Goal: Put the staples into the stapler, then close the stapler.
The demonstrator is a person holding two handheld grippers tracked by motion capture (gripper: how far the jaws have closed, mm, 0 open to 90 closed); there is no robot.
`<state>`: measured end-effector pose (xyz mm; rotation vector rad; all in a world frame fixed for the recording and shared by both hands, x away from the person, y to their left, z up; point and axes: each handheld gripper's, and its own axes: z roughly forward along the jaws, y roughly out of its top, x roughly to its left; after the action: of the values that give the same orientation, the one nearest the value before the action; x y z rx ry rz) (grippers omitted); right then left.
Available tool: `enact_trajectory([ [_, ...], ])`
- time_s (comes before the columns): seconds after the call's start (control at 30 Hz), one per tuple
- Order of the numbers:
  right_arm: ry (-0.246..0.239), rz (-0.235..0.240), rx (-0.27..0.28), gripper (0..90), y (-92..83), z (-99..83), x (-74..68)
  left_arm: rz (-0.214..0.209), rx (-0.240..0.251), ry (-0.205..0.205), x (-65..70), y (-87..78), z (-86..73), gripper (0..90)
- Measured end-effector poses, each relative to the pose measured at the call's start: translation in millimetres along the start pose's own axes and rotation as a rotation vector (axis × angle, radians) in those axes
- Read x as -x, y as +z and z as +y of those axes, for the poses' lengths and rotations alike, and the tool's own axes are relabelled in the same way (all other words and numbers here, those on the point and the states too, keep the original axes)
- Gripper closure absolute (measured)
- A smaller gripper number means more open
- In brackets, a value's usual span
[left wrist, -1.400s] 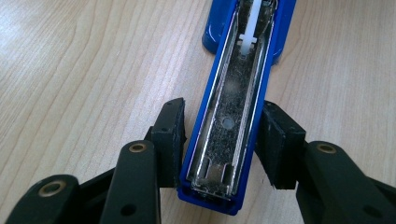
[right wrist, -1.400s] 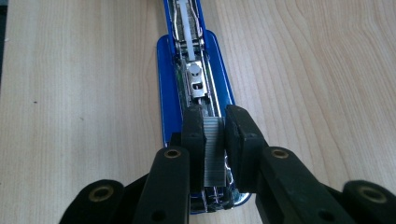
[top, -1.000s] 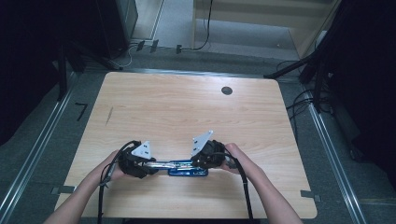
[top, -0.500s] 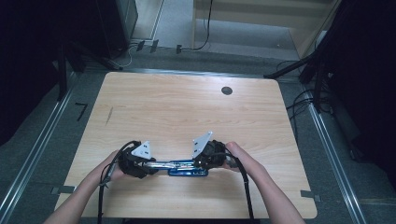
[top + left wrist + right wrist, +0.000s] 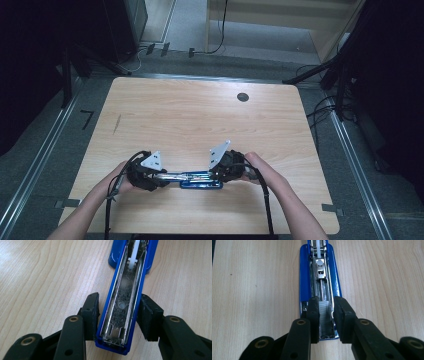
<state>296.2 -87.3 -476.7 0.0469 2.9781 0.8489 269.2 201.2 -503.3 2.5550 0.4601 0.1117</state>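
Observation:
A blue stapler [image 5: 200,179] lies folded out flat near the table's front edge, between my two grippers. In the left gripper view, my left gripper [image 5: 118,312] is shut on the stapler's blue lid arm [image 5: 122,297], one pad on each side, with the metal lining facing up. In the right gripper view, my right gripper [image 5: 326,315] straddles the metal staple magazine [image 5: 322,290] over the blue base [image 5: 304,285]. Its jaws have just been opening a little, and the pads still lie against the magazine's sides. The high view shows the left gripper [image 5: 162,177] and right gripper [image 5: 215,176] facing each other.
The wooden table [image 5: 200,115] has a small dark round hole [image 5: 243,97] at the back right and a faint dark mark [image 5: 116,124] at the left. Cables [image 5: 325,107] and dark stands surround the table on the floor.

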Motion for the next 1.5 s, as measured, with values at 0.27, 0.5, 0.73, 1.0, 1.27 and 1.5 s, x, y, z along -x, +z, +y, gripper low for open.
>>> enact_trajectory([
  [0.27,0.134,-0.032,0.059,64.3,-3.8,-4.9,-1.2,0.003,0.004,0.003,0.3,0.2,-0.1,56.4],
  [0.5,0.305,-0.089,0.064,50.1,-5.4,-7.7,-5.5,0.007,0.003,0.009,0.7,0.1,0.3,56.4],
  [0.73,0.422,-0.142,0.067,41.1,-8.3,-10.9,-11.8,0.006,0.004,0.012,0.5,0.3,0.2,56.4],
  [1.0,0.528,-0.185,0.084,28.1,-14.2,-21.1,-10.6,0.004,0.005,0.015,0.1,0.6,0.1,56.5],
  [1.27,0.557,-0.199,0.072,25.7,-11.4,-24.2,-11.0,0.005,0.004,0.014,0.0,0.5,-0.4,56.0],
  [1.5,0.544,-0.187,0.057,33.1,-3.5,-19.5,-14.0,0.004,-0.011,0.008,-0.9,-1.7,-3.2,53.3],
])
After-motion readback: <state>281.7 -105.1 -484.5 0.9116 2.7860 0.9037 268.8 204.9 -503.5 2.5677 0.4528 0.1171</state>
